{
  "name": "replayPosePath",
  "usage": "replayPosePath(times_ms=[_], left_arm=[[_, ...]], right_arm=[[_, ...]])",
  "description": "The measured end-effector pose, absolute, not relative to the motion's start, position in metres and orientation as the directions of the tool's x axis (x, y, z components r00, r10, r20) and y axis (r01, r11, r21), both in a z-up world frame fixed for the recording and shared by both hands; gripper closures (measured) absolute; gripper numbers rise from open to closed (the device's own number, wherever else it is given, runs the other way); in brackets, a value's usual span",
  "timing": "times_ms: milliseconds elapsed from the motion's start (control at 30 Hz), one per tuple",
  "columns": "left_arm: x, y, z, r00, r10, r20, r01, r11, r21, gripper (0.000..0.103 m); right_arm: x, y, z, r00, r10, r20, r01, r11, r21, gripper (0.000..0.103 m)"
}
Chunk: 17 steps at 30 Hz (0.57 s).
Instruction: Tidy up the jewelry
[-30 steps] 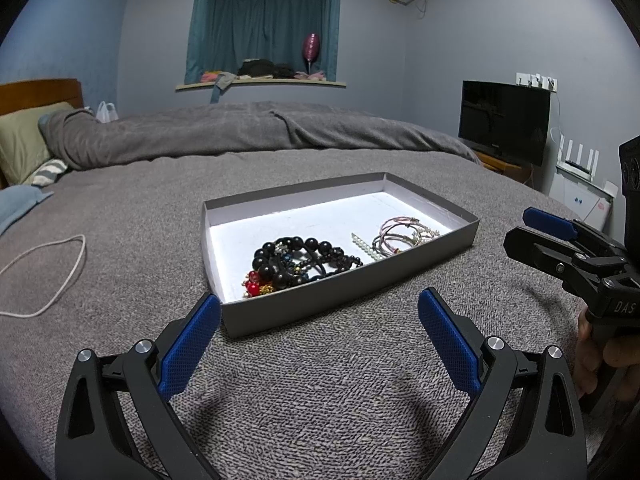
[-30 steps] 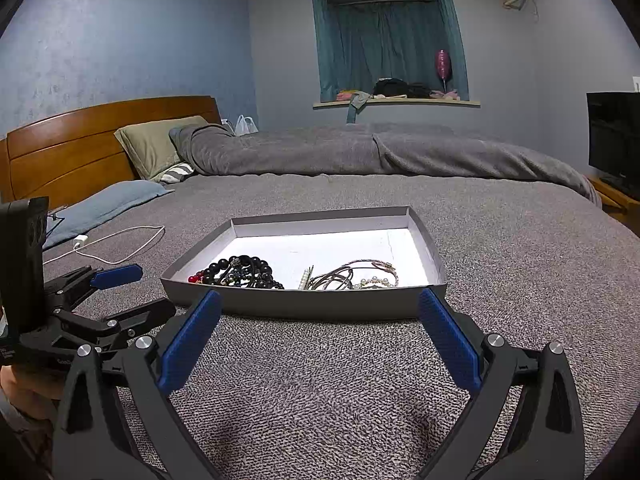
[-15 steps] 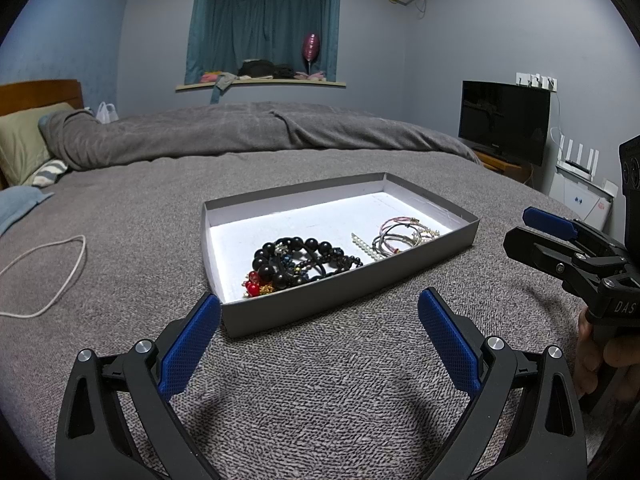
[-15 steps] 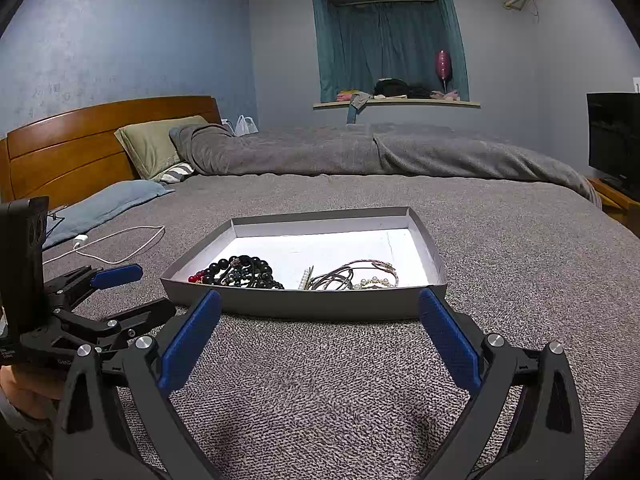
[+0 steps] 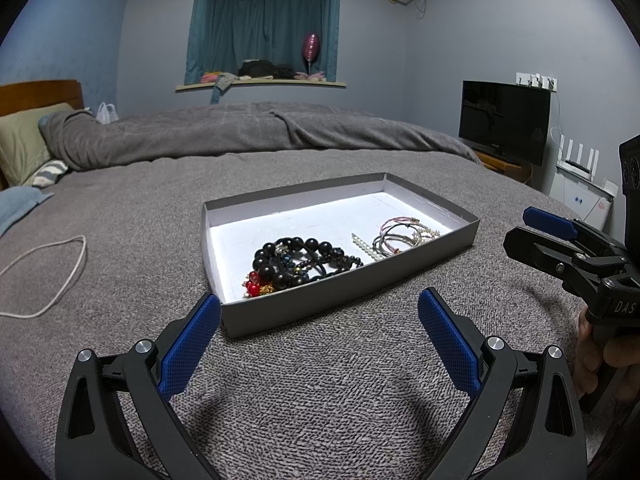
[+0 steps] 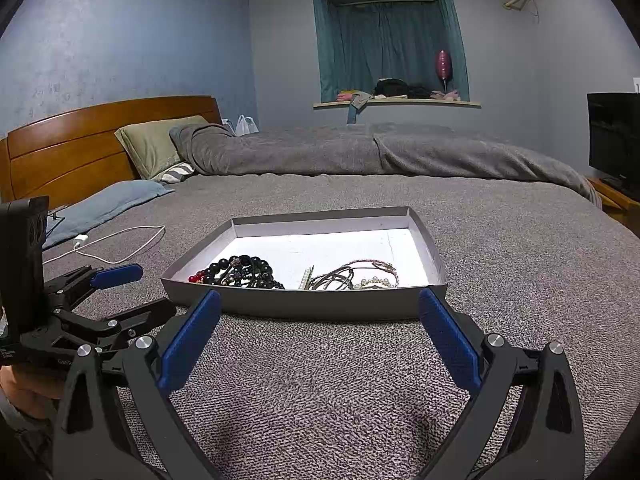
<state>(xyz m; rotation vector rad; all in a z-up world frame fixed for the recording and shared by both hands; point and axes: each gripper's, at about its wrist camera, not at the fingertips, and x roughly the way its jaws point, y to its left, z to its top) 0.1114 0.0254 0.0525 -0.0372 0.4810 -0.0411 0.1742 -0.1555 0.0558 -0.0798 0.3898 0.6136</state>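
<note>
A shallow grey box lid (image 5: 436, 200) (image 6: 435, 256) with a white floor lies on the grey bed cover. Inside it sits a tangle of black bead bracelets (image 5: 298, 260) (image 6: 240, 272) with red beads, a pearl hair clip (image 5: 362, 245) (image 6: 306, 278) and several thin bangles (image 5: 404, 230) (image 6: 360, 274). My left gripper (image 5: 319, 334) (image 6: 124, 292) is open, hovering short of the lid's near left corner with nothing between its pads. My right gripper (image 6: 319, 334) (image 5: 536, 232) is open too, just before the lid's near wall, empty.
A white charging cable (image 5: 52, 272) (image 6: 116, 244) loops on the cover to the left. Pillows (image 6: 156, 148) and a wooden headboard (image 6: 80, 136) stand far left, a rolled grey duvet (image 5: 260, 128) behind. A TV (image 5: 504, 120) and router stand at the right. A hand (image 5: 600, 356) holds the right gripper.
</note>
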Motion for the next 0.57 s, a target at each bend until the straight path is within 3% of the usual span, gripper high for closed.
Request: replayPosePath(times_ms=[567], left_arm=[[0.1144,0.0284,0.0524,0.879,-0.044,-0.474,0.022,0.998,-0.051,0.005]], right_arm=[[0.1752,-0.1547,0.0553,0.747,0.545,-0.380,-0.575,0.817,0.042,0.006]])
